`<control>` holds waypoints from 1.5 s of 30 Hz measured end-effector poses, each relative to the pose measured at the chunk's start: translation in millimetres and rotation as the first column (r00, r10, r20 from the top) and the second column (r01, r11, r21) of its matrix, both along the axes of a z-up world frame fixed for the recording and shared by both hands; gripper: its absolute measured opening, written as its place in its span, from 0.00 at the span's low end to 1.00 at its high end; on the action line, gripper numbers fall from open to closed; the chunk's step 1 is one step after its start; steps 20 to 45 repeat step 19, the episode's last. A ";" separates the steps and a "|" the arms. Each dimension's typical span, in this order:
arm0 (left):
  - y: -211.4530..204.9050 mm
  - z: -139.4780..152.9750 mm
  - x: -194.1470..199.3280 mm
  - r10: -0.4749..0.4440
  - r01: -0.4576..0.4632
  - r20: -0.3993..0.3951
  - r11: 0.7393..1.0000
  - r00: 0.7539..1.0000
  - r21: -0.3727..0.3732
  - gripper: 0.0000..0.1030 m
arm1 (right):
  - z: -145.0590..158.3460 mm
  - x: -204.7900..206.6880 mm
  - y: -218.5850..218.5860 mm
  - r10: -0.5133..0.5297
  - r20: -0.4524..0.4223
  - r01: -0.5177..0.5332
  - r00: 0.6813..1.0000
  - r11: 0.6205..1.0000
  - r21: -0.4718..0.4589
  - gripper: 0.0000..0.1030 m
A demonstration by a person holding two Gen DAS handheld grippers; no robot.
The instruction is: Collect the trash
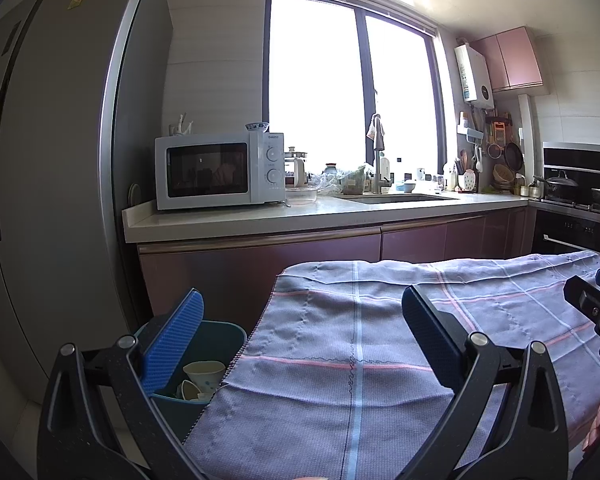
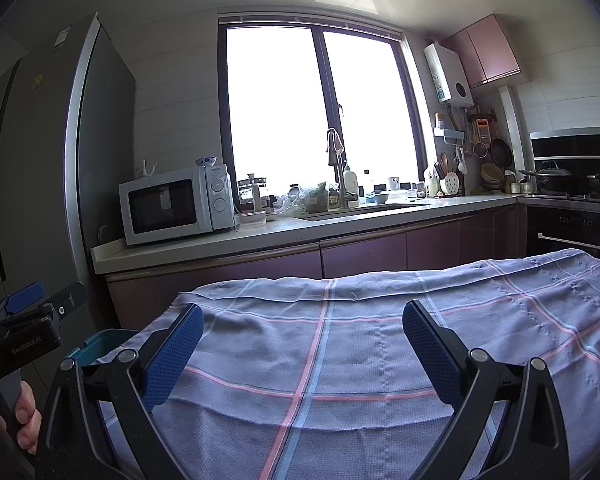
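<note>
left gripper (image 1: pixel 302 334) jaws wide, empty | right gripper (image 2: pixel 302 338) same | bin (image 1: pixel 220 334) holds cups (image 1: pixel 204 372) (beside cloth (image 1: pixel 340 360))

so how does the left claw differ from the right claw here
The left claw hangs half over the teal bin holding paper cups; the right claw sits wholly over the checked cloth. The left one's pad catches light and looks brighter blue; the right one's pads look darker. Both are open and empty.

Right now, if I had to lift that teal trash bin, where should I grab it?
Probably the bin's far rim wall, one finger inside, one outside, coming from above with the left gripper. Its mouth faces up, and paper cups sit low inside, leaving the rim exposed.
</note>
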State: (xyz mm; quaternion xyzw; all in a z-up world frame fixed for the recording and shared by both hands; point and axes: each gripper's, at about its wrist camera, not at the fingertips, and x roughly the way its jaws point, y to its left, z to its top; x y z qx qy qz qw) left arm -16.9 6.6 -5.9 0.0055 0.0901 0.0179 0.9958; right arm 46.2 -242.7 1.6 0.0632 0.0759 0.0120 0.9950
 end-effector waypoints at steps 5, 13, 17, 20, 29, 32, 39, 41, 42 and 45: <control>-0.9 -2.0 4.2 0.000 0.000 -0.009 1.000 1.000 0.003 0.95 | -1.4 1.9 -2.6 -0.005 -0.004 0.005 1.000 1.000 0.003 0.94; -10.2 -8.6 25.6 -0.064 0.066 -0.098 0.998 0.993 0.016 0.95 | -3.7 9.8 -19.5 -0.021 -0.033 0.022 0.999 1.000 0.005 0.94; -16.6 -16.9 65.2 -0.114 0.113 -0.243 0.993 0.963 -0.018 0.95 | -4.5 23.3 -52.1 -0.072 -0.097 0.071 0.993 0.997 -0.018 0.94; -19.5 -23.0 92.2 -0.136 0.128 -0.325 0.991 0.936 -0.045 0.95 | -6.3 35.9 -79.6 -0.093 -0.168 0.094 0.981 0.996 -0.001 0.94; -19.5 -23.0 92.2 -0.136 0.128 -0.325 0.991 0.936 -0.045 0.95 | -6.3 35.9 -79.6 -0.093 -0.168 0.094 0.981 0.996 -0.001 0.94; -19.5 -23.0 92.2 -0.136 0.128 -0.325 0.991 0.936 -0.045 0.95 | -6.3 35.9 -79.6 -0.093 -0.168 0.094 0.981 0.996 -0.001 0.94; -19.5 -23.0 92.2 -0.136 0.128 -0.325 0.991 0.936 -0.045 0.95 | -6.3 35.9 -79.6 -0.093 -0.168 0.094 0.981 0.996 -0.001 0.94; -19.5 -23.0 92.2 -0.136 0.128 -0.325 0.991 0.936 -0.045 0.95 | -6.3 35.9 -79.6 -0.093 -0.168 0.094 0.981 0.996 -0.001 0.94; -19.5 -23.0 92.2 -0.136 0.128 -0.325 0.991 0.936 -0.045 0.95 | -6.3 35.9 -79.6 -0.093 -0.168 0.094 0.981 0.996 -0.001 0.94; -19.5 -23.0 92.2 -0.136 0.128 -0.325 0.991 0.936 -0.045 0.95 | -6.3 35.9 -79.6 -0.093 -0.168 0.094 0.981 0.996 -0.001 0.94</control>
